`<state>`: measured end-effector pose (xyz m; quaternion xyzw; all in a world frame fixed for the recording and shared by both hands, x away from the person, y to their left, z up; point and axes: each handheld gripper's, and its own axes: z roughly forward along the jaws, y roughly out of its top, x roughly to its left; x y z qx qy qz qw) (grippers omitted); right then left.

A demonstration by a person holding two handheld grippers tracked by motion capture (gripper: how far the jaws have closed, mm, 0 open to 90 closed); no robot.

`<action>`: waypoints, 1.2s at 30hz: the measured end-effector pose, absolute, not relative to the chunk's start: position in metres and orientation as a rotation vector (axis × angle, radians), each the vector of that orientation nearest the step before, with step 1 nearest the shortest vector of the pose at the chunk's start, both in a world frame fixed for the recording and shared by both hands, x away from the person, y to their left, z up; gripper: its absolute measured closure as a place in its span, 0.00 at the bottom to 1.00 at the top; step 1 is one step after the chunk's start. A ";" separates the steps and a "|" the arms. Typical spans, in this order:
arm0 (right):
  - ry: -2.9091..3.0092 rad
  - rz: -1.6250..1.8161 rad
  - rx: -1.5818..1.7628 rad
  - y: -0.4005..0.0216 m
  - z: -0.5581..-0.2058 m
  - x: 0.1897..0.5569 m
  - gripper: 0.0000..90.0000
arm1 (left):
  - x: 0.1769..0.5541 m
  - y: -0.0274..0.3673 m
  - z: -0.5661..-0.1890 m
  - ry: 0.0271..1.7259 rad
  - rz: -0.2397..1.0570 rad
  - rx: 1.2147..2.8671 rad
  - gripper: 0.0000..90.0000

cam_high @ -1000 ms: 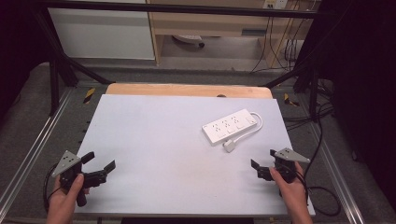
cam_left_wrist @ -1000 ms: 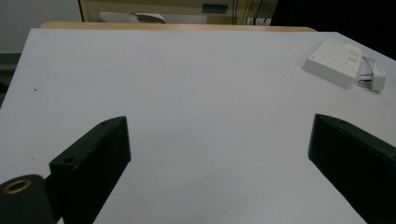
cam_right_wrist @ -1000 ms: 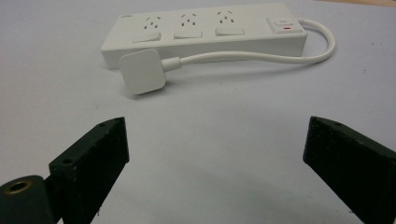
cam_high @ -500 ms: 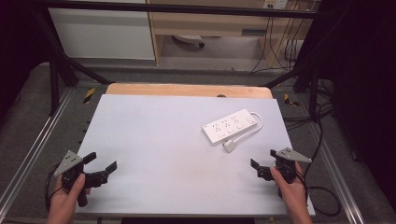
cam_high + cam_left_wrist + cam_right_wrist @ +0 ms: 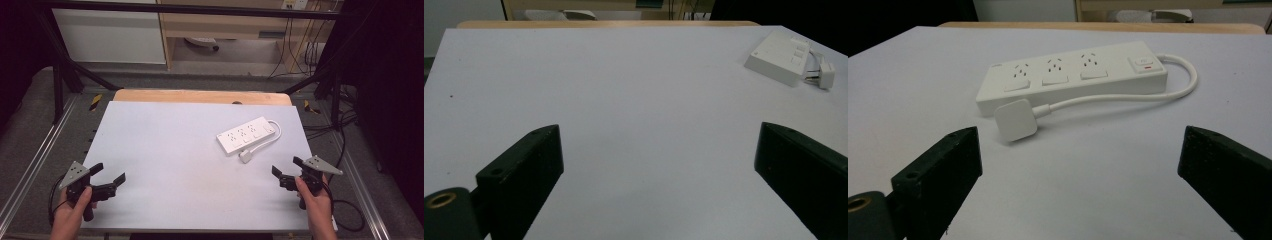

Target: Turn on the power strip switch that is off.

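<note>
Lower right of the frame, right hand-held gripper [image 5: 286, 171] sits released; I'd approach the plug [image 5: 1015, 120] squarely, low on the surface [image 5: 175, 150].

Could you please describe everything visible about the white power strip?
The power strip is a white, plastic-looking bar lying flat on the table's far right part, untouched. It has three socket groups and a switch marked red at one end. Its short cable loops round to a flat white plug resting beside it.
</note>
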<state>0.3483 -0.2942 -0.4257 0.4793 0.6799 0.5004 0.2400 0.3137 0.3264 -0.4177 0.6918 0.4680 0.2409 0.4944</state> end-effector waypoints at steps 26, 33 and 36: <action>1.778 1.441 1.249 -0.286 -0.379 0.373 0.04 | 0.314 0.327 -0.419 1.152 0.591 1.677 0.06; 1.803 1.436 1.243 -0.278 -0.373 0.382 0.04 | 0.314 0.327 -0.419 1.149 0.594 1.675 0.06; 1.808 1.442 1.241 -0.276 -0.371 0.385 0.03 | 0.314 0.327 -0.419 1.149 0.593 1.675 0.06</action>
